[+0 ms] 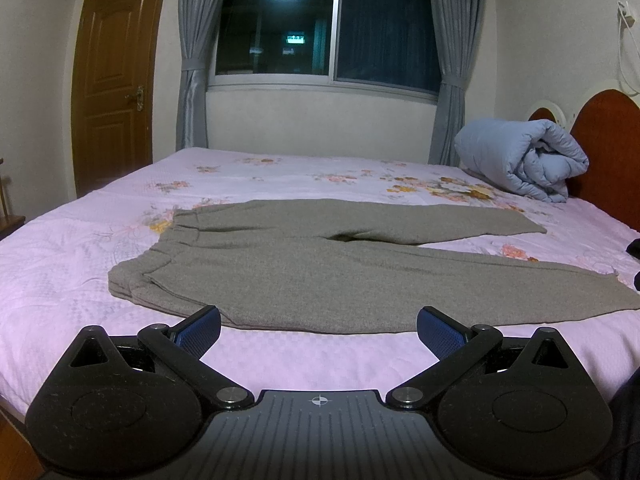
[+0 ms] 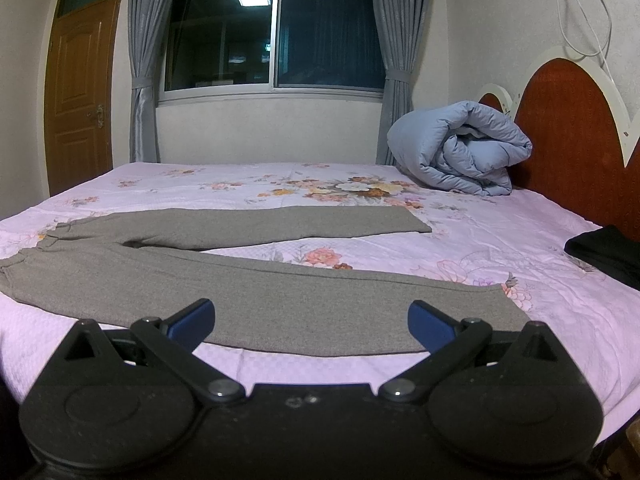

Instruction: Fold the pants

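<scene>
Grey knit pants (image 1: 288, 268) lie flat on the pink floral bedsheet (image 1: 60, 264), waistband to the left, both legs spread apart toward the right. They also show in the right wrist view (image 2: 256, 292). My left gripper (image 1: 319, 330) is open and empty, hovering just before the near edge of the pants at the hip. My right gripper (image 2: 312, 322) is open and empty, just before the near leg, close to its cuff (image 2: 508, 308).
A rolled blue quilt (image 2: 460, 148) lies at the far right by the red headboard (image 2: 568, 132). A black garment (image 2: 608, 252) lies at the right bed edge. A window with grey curtains (image 1: 320, 32) and a wooden door (image 1: 116, 76) stand behind the bed.
</scene>
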Available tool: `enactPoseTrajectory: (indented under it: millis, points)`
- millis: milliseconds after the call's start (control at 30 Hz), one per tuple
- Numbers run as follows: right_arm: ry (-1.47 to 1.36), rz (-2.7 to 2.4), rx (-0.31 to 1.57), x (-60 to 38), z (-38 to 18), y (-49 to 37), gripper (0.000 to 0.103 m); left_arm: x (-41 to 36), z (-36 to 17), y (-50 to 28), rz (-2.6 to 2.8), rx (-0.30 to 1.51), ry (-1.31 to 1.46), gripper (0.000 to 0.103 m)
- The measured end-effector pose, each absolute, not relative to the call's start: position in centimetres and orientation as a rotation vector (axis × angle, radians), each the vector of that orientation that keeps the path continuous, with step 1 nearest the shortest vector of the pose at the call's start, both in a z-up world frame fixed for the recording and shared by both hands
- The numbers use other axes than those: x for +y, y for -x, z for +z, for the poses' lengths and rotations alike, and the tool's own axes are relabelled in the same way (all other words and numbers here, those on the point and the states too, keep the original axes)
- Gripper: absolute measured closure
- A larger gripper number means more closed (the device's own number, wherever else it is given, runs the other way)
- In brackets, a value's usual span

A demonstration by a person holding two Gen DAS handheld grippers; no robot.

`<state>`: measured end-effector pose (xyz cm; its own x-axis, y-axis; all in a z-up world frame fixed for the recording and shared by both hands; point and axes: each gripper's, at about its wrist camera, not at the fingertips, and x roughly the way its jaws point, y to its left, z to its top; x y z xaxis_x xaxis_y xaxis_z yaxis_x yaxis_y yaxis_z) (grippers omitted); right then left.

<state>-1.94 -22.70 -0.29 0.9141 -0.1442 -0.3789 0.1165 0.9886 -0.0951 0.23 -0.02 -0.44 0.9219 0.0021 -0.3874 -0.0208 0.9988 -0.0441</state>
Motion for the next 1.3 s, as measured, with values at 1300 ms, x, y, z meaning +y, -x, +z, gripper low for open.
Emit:
enactPoseTrajectory:
  millis: [1300]
  points:
    - [0.024, -0.124, 0.374, -23.6, 0.6, 1.8, 0.006, 5.1, -0.8, -3.4, 0.080, 0.506, 0.165, 0.000]
